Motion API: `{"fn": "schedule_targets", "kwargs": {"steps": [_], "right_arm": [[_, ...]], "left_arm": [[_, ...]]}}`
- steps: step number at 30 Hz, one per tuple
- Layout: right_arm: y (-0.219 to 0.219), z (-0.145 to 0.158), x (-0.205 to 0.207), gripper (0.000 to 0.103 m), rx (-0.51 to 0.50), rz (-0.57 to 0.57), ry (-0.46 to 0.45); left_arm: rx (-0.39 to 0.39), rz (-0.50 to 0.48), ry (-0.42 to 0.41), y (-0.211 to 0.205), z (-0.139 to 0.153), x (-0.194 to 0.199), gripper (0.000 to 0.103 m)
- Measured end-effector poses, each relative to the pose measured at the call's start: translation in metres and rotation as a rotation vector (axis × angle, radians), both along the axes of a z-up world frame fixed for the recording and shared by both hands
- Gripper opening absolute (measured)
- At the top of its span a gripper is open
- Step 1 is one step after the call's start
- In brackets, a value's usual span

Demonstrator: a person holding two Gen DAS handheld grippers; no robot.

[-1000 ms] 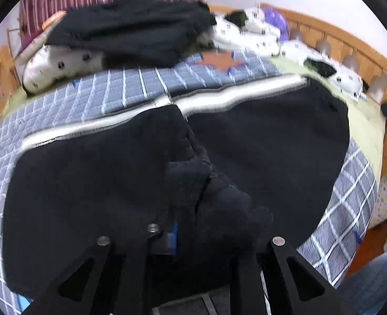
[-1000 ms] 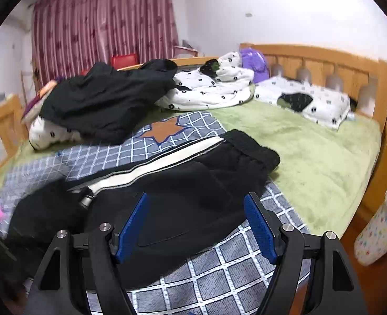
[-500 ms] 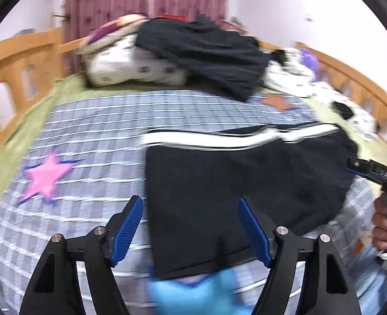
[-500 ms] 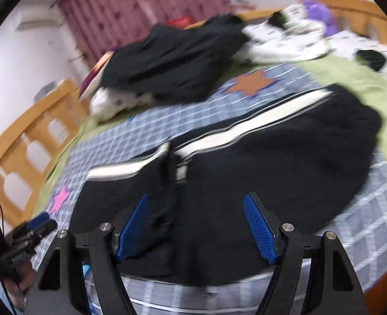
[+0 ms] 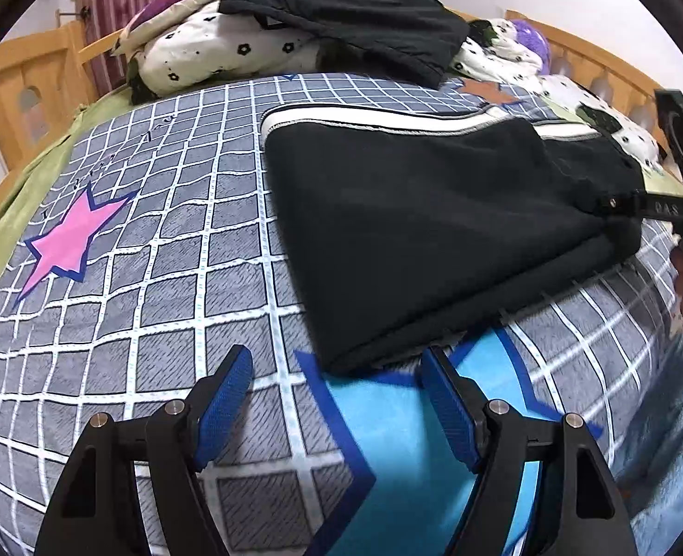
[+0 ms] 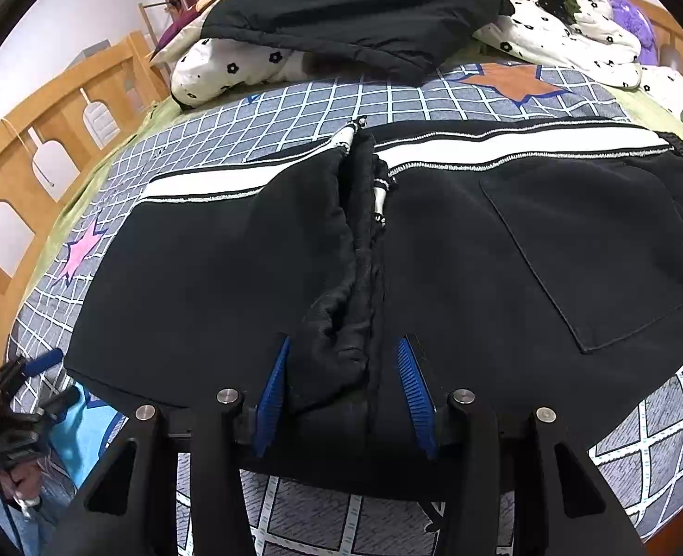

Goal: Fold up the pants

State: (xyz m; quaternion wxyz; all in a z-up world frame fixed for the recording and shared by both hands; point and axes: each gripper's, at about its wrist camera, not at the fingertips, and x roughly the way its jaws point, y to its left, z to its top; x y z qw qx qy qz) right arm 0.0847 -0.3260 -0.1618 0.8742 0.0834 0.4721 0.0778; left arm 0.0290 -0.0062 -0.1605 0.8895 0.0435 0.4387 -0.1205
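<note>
Two grippers: both over the near edge of the pants, both pointing steeply down at the bed
Right jaws: right gripper [image 6: 343, 394] has just been closing; half spread, straddling the bunched cuff ridge [image 6: 355, 287] of the folded-over leg; cloth sits between the blue pads [image 6: 272, 389], though a firm pinch cannot be told
Left jaws: left gripper [image 5: 336, 398] spread wide with nothing between; over the blue star print [image 5: 415, 426], just short of the near left corner of the pants
Pants: black pants [image 6: 503, 268] lie flat on the checked blanket [image 5: 165, 241]; white side stripe [image 6: 517, 143] along the far edge; back pocket [image 6: 586, 250] to the right
Long axis: side to side across both views
Nearer hand: right, judged already on the cloth; left is beside the fold edge, apart from it
Next move, judged: another fold along that long axis
</note>
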Motion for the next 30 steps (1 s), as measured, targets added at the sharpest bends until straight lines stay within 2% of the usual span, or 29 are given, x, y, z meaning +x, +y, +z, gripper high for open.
{"fn": "schedule_targets", "kwargs": {"steps": [3, 4, 5, 7, 9, 10, 13, 15, 16, 18, 20, 24, 26, 28, 30], "right_arm": [[0.002, -0.003, 0.002, 0.047, 0.003, 0.001, -0.001], [0.003, -0.004, 0.004, 0.042, 0.007, 0.004, -0.004], [0.004, -0.004, 0.004, 0.027, 0.009, 0.021, -0.007], [0.002, 0.010, -0.004, 0.024, 0.016, 0.044, -0.075], [-0.004, 0.026, -0.016, 0.023, 0.080, 0.071, -0.141], [-0.003, 0.024, -0.018, 0.023, 0.070, 0.083, -0.121], [0.009, -0.010, -0.015, 0.026, -0.037, 0.105, 0.040], [0.014, -0.007, -0.020, 0.037, -0.084, 0.134, 0.031], [0.014, -0.003, -0.022, 0.040, -0.083, 0.147, 0.024], [0.007, 0.013, -0.024, 0.055, -0.047, 0.136, -0.027], [0.003, 0.023, -0.016, 0.062, -0.034, 0.116, -0.054], [0.004, 0.031, 0.032, 0.062, -0.076, 0.122, -0.030], [0.002, 0.026, 0.062, 0.062, -0.108, 0.105, -0.014], [-0.001, 0.015, 0.094, 0.062, -0.070, 0.101, 0.034], [-0.008, -0.008, 0.118, 0.062, 0.012, 0.110, 0.118]], "left_arm": [[-0.017, 0.011, -0.004, 0.000, 0.004, 0.003, 0.073], [-0.029, 0.006, 0.003, 0.001, 0.004, 0.004, 0.073], [-0.053, -0.005, 0.006, 0.002, 0.006, 0.004, 0.073], [-0.127, -0.033, -0.014, 0.007, 0.016, 0.000, 0.073], [-0.176, -0.039, -0.064, 0.013, 0.029, -0.007, 0.073], [-0.188, -0.035, -0.077, 0.014, 0.032, -0.008, 0.073], [-0.204, 0.007, -0.087, 0.020, 0.034, -0.004, 0.073], [-0.194, 0.049, -0.064, 0.022, 0.029, 0.005, 0.073], [-0.194, 0.062, -0.057, 0.023, 0.027, 0.008, 0.073], [-0.181, 0.080, -0.044, 0.023, 0.024, 0.015, 0.073], [-0.159, 0.093, -0.033, 0.021, 0.021, 0.024, 0.073], [-0.178, 0.111, 0.034, 0.019, 0.008, 0.042, 0.073], [-0.205, 0.077, 0.080, 0.016, 0.000, 0.047, 0.074], [-0.231, 0.027, 0.127, 0.011, -0.010, 0.049, 0.077], [-0.237, 0.016, 0.116, 0.011, -0.014, 0.047, 0.079]]}}
